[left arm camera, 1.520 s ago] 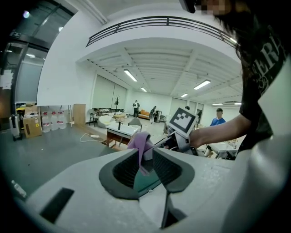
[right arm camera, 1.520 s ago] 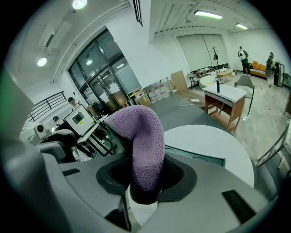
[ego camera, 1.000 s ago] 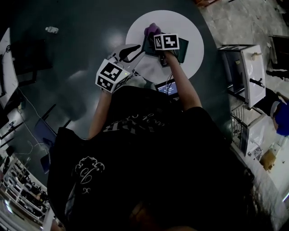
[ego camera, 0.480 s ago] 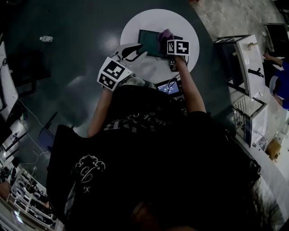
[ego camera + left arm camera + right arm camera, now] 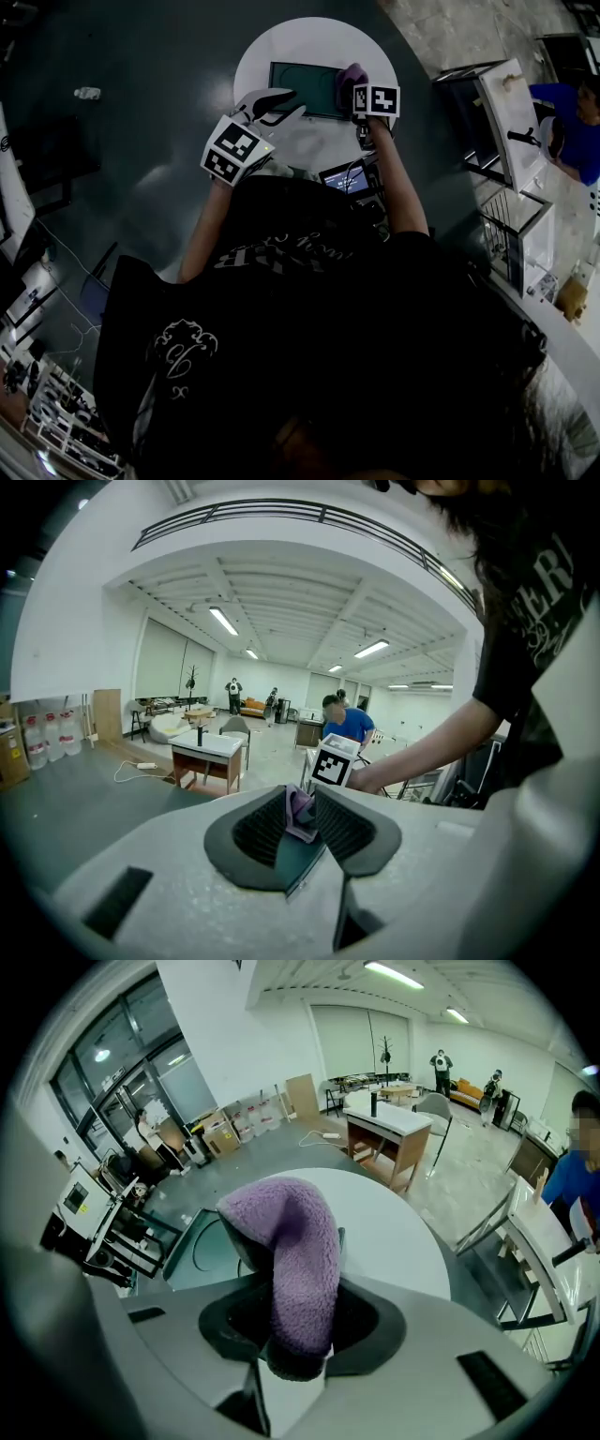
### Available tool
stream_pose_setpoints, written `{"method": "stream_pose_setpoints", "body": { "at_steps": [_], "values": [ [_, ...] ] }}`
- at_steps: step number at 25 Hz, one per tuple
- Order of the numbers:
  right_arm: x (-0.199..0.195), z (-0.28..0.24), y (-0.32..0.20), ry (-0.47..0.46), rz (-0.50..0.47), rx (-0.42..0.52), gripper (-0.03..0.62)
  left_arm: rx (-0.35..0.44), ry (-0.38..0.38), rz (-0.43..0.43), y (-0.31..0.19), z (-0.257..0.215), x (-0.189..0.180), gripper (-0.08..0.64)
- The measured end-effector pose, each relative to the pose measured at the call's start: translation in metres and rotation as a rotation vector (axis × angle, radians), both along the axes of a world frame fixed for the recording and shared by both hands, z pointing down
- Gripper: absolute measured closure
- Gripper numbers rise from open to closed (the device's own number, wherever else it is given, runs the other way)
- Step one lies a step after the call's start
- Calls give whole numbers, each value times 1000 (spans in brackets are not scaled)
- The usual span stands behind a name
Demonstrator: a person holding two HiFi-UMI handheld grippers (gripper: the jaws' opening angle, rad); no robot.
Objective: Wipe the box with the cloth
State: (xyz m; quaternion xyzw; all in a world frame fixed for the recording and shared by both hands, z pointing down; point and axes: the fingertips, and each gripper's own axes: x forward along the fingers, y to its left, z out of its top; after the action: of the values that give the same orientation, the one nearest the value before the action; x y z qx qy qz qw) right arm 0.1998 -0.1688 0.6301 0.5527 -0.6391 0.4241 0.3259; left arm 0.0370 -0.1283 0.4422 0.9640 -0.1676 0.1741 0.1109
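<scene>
A flat dark green box (image 5: 302,86) lies on the round white table (image 5: 309,37). My right gripper (image 5: 354,90) is shut on a purple cloth (image 5: 352,75), which rests on the box's right end. In the right gripper view the cloth (image 5: 291,1251) bulges up from the right gripper (image 5: 300,1330) and hides the jaw gap, with the box (image 5: 192,1241) to its left. My left gripper (image 5: 279,101) sits at the box's near left corner. In the left gripper view that corner (image 5: 295,850) is pinched in the left gripper (image 5: 301,822), with the cloth (image 5: 300,808) beyond.
A lit screen (image 5: 342,178) sits at the table's near edge, close to my body. White desks (image 5: 511,103) and a person in blue (image 5: 572,117) are to the right. A small bottle (image 5: 86,93) lies on the dark floor at left.
The right gripper has slid the cloth rightward along the box, from its left part to its right end. The left gripper has stayed at the box's near left corner.
</scene>
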Motion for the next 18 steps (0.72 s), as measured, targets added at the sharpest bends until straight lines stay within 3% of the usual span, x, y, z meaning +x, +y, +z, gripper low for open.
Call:
{"method": "stream_pose_setpoints", "body": {
  "at_steps": [7, 12, 18],
  "values": [
    [-18, -15, 5, 6, -75, 27, 482, 0, -7, -46, 4, 2, -5, 456],
    [-82, -30, 11, -76, -199, 62, 482, -7, -16, -109, 3, 3, -20, 456],
    [-163, -21, 19, -129, -372, 37, 482, -12, -18, -155, 4, 7, -32, 456]
  ]
}}
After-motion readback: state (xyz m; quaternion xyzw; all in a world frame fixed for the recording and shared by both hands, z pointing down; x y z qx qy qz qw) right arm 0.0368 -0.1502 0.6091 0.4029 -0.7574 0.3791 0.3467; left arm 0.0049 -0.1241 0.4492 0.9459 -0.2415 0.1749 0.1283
